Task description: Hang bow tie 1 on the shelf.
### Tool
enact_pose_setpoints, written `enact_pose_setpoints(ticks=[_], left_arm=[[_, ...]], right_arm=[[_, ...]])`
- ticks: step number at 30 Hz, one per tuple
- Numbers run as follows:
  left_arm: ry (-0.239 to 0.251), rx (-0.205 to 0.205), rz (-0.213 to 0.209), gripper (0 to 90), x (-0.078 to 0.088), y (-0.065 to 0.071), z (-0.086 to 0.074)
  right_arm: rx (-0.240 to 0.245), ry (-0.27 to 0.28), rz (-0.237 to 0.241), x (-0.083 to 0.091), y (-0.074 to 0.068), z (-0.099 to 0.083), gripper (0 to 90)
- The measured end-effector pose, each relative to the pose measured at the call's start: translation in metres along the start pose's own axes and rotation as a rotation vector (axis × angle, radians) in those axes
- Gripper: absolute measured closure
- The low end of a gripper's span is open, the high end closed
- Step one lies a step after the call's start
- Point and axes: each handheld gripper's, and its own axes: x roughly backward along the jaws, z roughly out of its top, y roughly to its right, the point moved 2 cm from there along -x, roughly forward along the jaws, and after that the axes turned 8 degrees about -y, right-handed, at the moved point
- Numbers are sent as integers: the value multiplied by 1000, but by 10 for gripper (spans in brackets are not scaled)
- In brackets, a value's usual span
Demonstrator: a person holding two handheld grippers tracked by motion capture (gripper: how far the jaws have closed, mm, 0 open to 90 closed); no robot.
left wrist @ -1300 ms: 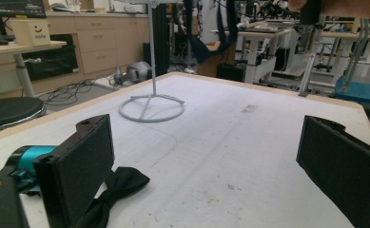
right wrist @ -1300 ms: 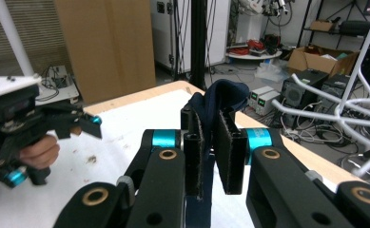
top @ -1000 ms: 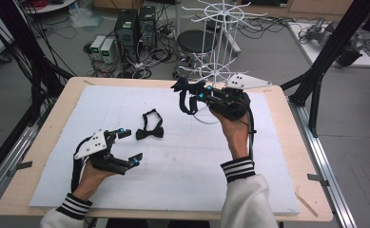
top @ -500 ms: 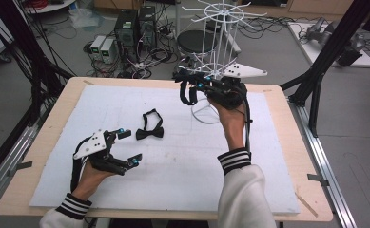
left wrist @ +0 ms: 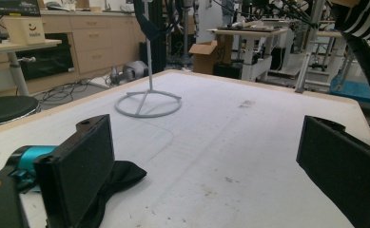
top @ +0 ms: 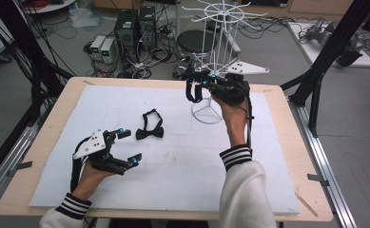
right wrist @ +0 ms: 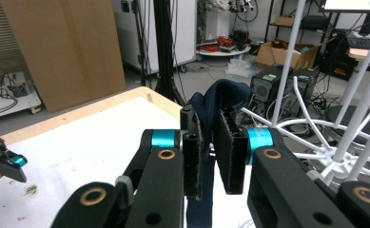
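1. While the right gripper (top: pixel 195 87) keeps its jaws clamped on a dark bow tie (right wrist: pixel 218 107) at upper centre of the high view, the tie hangs beside the white wire rack (top: pixel 214 57), probably ready to hook on.
2. Its long axis runs up and down, loose end downward.
3. At lower left, the left gripper (top: pixel 128 147) rests, jaws apart, beside a second bow tie (top: pixel 150 130) lying flat.
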Motion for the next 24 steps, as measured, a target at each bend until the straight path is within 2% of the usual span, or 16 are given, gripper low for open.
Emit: enact_pose_setpoints(ticks=[7,17,24], left_arm=[[-3,0,-1,57,0,-1,0],[-4,2,0,57,1,-1,-1],[-6,3,-1,57,1,-1,-1]], right_arm=[[-6,-29,-11,-4,3,0,820],[17,-90,-44,-8,-2,2,820],[-4,-105,-58,-9,2,0,818]])
